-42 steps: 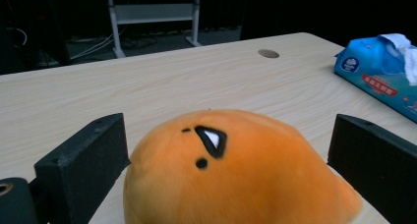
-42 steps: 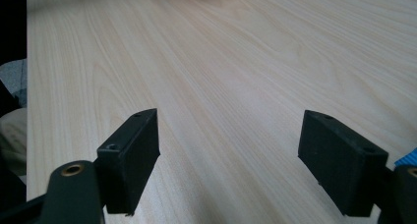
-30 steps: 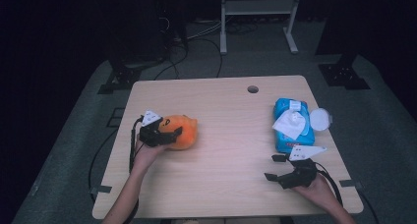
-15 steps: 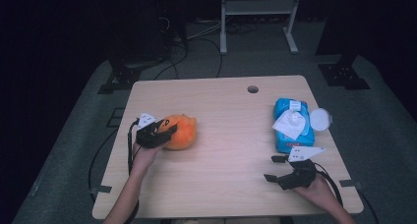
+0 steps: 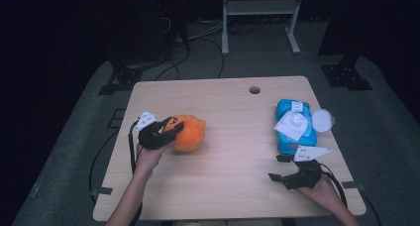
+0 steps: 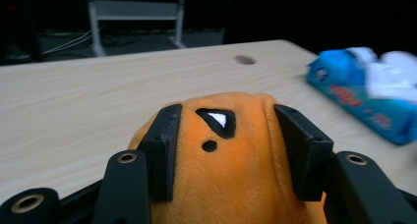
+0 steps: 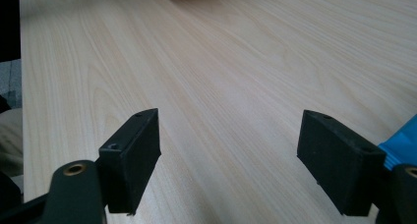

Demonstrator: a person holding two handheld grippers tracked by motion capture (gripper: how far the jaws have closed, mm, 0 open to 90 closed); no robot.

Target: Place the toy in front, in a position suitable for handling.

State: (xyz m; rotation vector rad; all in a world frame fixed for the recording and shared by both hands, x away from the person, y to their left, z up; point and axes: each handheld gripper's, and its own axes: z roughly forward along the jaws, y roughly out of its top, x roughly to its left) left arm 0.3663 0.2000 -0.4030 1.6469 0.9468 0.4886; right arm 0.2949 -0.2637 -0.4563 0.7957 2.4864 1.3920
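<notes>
Left tool (image 6: 226,150) clamped on round orange plush toy (image 5: 189,133), toy's face away from the hand, towards blue wipes pack (image 5: 295,127). Over pale wooden desk (image 5: 233,161), left side. Right tool (image 7: 228,155) apart, empty. Eye marking plain from left gripper view.

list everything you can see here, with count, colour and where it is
plush toy: 1, orange with a black and white eye mark, left part of the table, clamped between the left gripper's jaws
wet wipes pack: 1, blue, right side of the table, a white wipe sticking out of its top
lid: 1, white, round, at the right edge of the pack
table: 1, light wood, a round hole near its far edge
metal stand: 1, grey, on the floor beyond the table
cables: several, dark and white, on the floor beyond the table
left gripper: 1, black, shut on the plush toy
right gripper: 1, black, jaws open, near the table's front right
</notes>
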